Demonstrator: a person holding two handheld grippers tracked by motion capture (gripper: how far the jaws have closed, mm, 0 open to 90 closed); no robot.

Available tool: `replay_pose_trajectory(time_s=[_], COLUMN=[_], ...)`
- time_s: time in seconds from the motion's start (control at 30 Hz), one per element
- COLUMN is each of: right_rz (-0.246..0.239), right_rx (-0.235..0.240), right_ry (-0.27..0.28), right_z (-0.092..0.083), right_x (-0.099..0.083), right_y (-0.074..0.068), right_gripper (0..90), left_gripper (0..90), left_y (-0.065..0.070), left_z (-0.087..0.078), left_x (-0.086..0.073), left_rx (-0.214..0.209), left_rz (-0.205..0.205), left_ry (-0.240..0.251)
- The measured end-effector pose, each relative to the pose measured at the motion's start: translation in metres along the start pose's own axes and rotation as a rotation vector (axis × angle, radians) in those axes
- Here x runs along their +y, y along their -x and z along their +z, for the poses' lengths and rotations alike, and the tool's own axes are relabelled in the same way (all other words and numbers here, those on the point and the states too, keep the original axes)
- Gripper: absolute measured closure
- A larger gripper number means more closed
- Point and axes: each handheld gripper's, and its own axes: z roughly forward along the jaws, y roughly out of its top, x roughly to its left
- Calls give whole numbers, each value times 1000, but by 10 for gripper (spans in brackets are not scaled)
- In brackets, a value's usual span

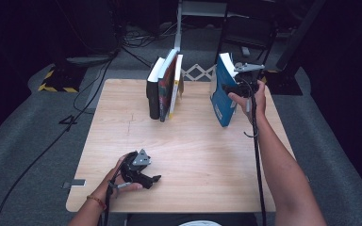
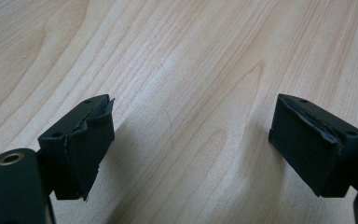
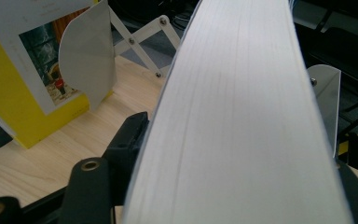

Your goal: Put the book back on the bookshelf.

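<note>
Blue book upright at the right of the bench, a hand-held gripper around it.

The left hand-held gripper [image 1: 146, 179] rests low over the front left of the pale wooden bench [image 1: 193, 160], its jaws spread wide with bare wood between them. Behind the middle, three books [image 1: 166, 87] stand leaning together against a white folding bookend rack [image 1: 199, 72]; the nearest has a yellow cover [image 3: 23, 116]. To the right, the thick blue-covered book [image 1: 222, 96] stands tilted on the bench. The right hand-held gripper [image 1: 231, 89] has its jaws on either side of the page block [image 3: 233, 121], partly open; whether the pads press on it I cannot tell.
</note>
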Motion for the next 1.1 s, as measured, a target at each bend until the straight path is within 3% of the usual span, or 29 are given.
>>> replay_pose_trajectory(time_s=[0.53, 1.1], right_rz=[11, 14], right_rx=[8, 14], right_ry=[-39, -44], right_z=[-11, -20], right_x=[-1, -1], right_y=[6, 10], right_gripper=[361, 335], left_gripper=[139, 139], left_y=[0, 0], left_z=[0, 0], left_x=[0, 0], left_rx=[0, 0], left_rz=[0, 0], left_ry=[0, 0])
